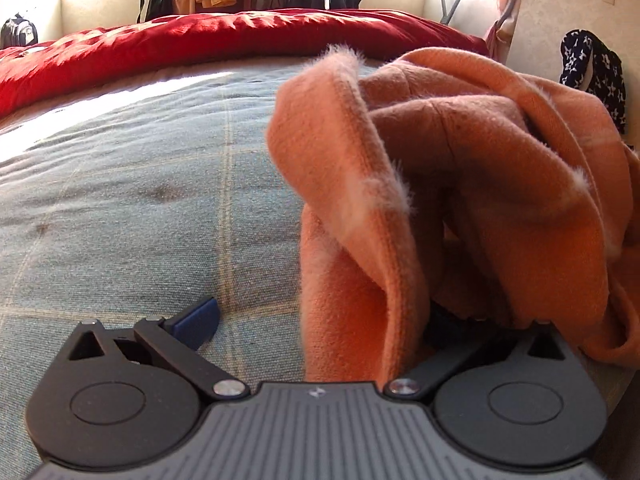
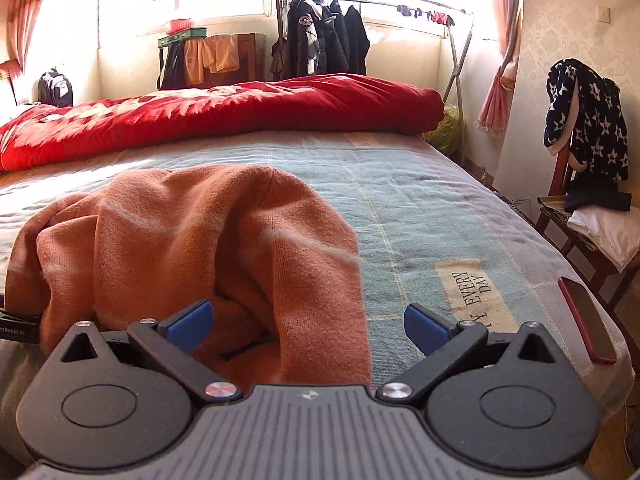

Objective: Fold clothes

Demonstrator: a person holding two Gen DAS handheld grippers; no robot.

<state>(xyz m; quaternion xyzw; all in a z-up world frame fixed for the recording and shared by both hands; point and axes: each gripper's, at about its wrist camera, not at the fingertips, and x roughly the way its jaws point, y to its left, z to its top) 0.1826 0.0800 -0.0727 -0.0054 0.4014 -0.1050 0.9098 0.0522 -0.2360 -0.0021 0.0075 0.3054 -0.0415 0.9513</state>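
- Orange sweater point(image 1: 440, 184), left wrist view: it lies bunched in a heap on the blue-grey checked bedspread point(image 1: 140, 200), filling the right half of the frame, folds standing up, fuzzy edges catching the light.
- Your left gripper point(image 1: 320, 320) has its left blue pad point(image 1: 198, 322) clear on the bedspread; the right finger is buried under the fabric. Jaws look spread wide, with sweater cloth draped between them. I cannot tell whether anything is pinched.
- Red quilt point(image 1: 200, 44) lies across the far end of the bed.
- Right wrist view: sweater point(image 2: 200, 240) sits left of centre on the bedspread point(image 2: 420, 208), one fold hanging down into the gap of your right gripper point(image 2: 308, 326).
- Both blue pads point(image 2: 188, 326) are visible and far apart, so the jaws stand wide and grip nothing.
- A phone in a red case point(image 2: 586, 320) lies near the bed's right edge; a star-patterned garment point(image 2: 584, 120) hangs over a chair beside the bed.
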